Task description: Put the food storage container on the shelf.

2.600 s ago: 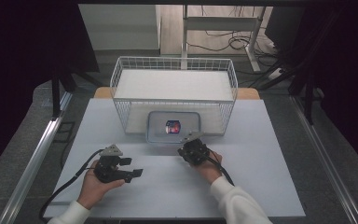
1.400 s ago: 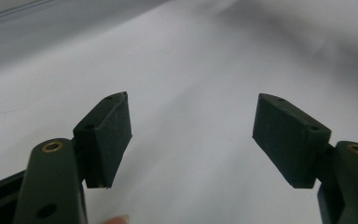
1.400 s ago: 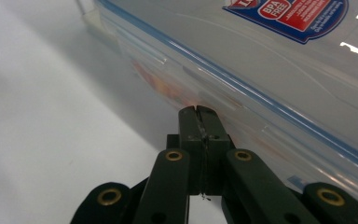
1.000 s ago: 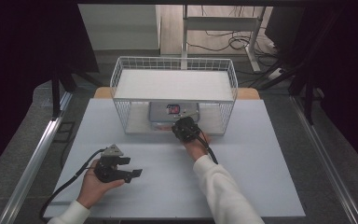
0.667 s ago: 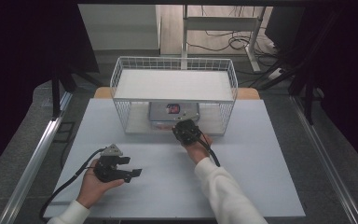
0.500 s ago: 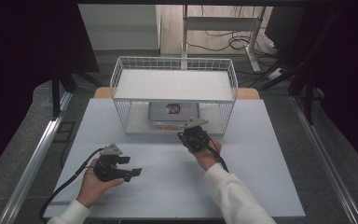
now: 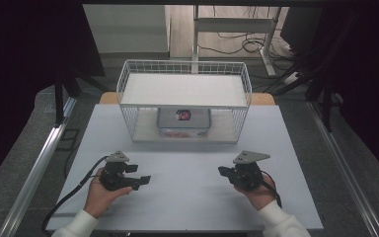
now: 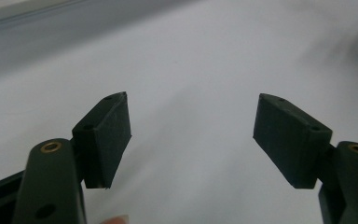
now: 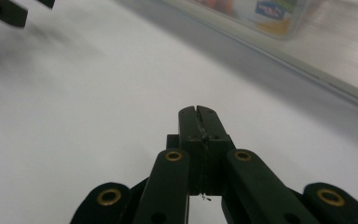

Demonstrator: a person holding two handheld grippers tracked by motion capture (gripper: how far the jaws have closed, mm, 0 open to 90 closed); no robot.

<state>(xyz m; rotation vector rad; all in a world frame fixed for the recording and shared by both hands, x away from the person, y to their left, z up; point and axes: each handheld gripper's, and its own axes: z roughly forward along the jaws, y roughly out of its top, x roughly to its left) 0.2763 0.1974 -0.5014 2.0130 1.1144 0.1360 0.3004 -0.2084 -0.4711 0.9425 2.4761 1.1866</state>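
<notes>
A clear lidded box [image 7: 183,120] with a red label sits on the bottom level of the white wire rack [image 7: 184,89] at the back of the table. Its blurred side [image 9: 261,11] shows at the top of the right gripper view. My right gripper [image 7: 223,171] rests at the front right of the table, shut with nothing between its jaws [image 9: 198,112]. My left gripper [image 7: 140,178] lies at the front left, open and empty [image 8: 193,135], pointing right. The left gripper's fingertips [image 9: 9,11] also appear at the top left of the right gripper view.
The white tabletop [image 7: 187,158] spreads between the rack and my hands. A metal rail [image 7: 39,163] runs along the left side. A desk frame with cables [image 7: 237,34] stands on the floor behind the table.
My right gripper pushed the box under the rack's shelf, then drew back to the front right of the table. The left gripper stayed put.
</notes>
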